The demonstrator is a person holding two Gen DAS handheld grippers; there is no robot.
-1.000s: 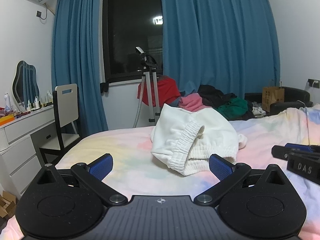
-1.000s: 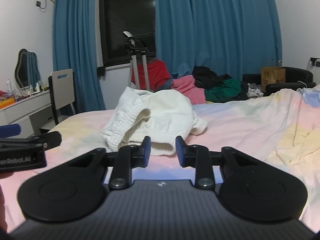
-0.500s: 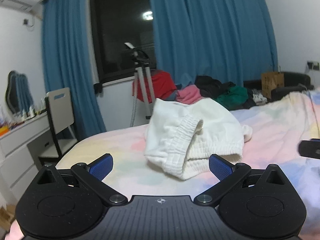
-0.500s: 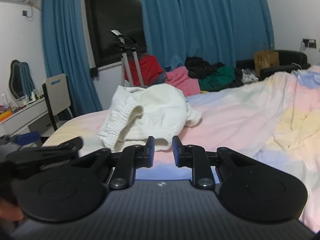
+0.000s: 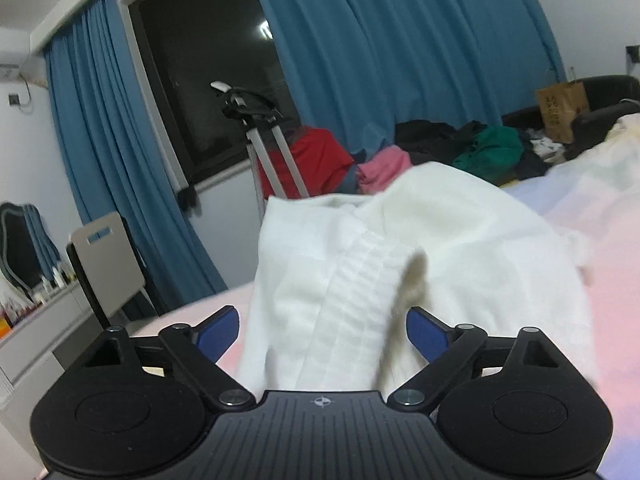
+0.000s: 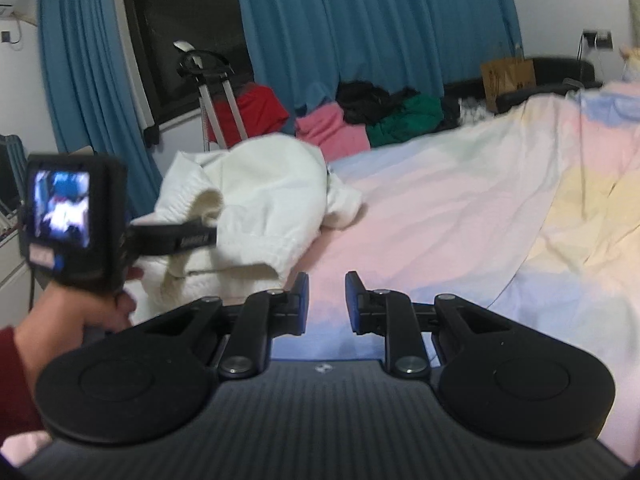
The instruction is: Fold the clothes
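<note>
The left gripper is spread wide around the ribbed waistband of the white garment lying crumpled on the bed. The right gripper, narrowly parted, is held empty beside it. Contact is obscured by blur.

Location: a bedroom in a home. Indicators: a bed with a pastel sheet fills the lower right of the right wrist view; blue curtains flank a dark window at upper centre; a dressing table with bottles, a mirror and a chair stand at left; piled clothes lie at centre.
</note>
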